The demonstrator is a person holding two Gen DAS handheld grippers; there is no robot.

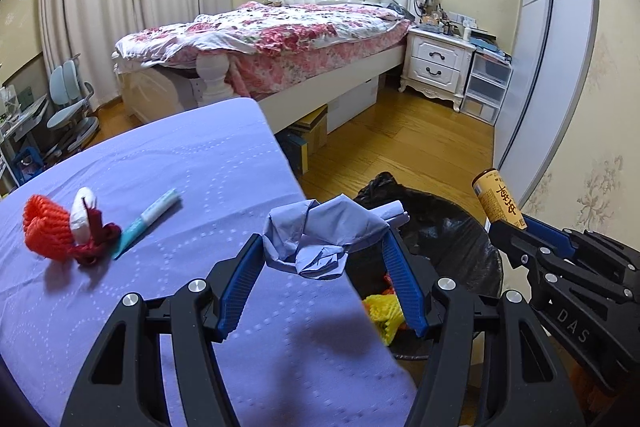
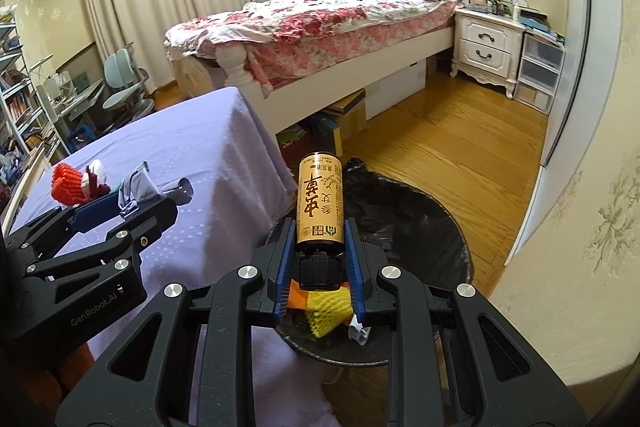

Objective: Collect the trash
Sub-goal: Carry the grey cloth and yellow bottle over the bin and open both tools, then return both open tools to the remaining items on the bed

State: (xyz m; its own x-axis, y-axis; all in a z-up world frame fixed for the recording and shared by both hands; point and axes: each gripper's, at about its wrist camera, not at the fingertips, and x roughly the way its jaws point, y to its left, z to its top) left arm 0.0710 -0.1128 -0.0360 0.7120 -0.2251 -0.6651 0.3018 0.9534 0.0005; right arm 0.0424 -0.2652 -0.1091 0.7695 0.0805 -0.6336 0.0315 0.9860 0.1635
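Note:
My left gripper (image 1: 322, 239) is shut on a crumpled wad of pale blue paper (image 1: 320, 239), held at the right edge of the purple-covered table (image 1: 160, 163), beside the black-lined trash bin (image 1: 452, 239). My right gripper (image 2: 319, 227) is shut on a yellow bottle with a black cap (image 2: 320, 203), held over the bin (image 2: 400, 223); the bottle (image 1: 498, 201) also shows at the right in the left wrist view. On the table lie a red foam net (image 1: 44, 231), a white wad with dark red scraps (image 1: 86, 215) and a teal tube (image 1: 154, 217).
Yellow and orange foam nets (image 2: 324, 311) and a small wrapper (image 2: 358, 331) lie in the bin. A bed (image 1: 280, 39), a white nightstand (image 1: 436, 65), plastic drawers (image 1: 486, 87) and boxes under the bed (image 1: 308, 135) stand beyond, on a wooden floor (image 1: 400, 139). A wall (image 1: 600, 147) is close on the right.

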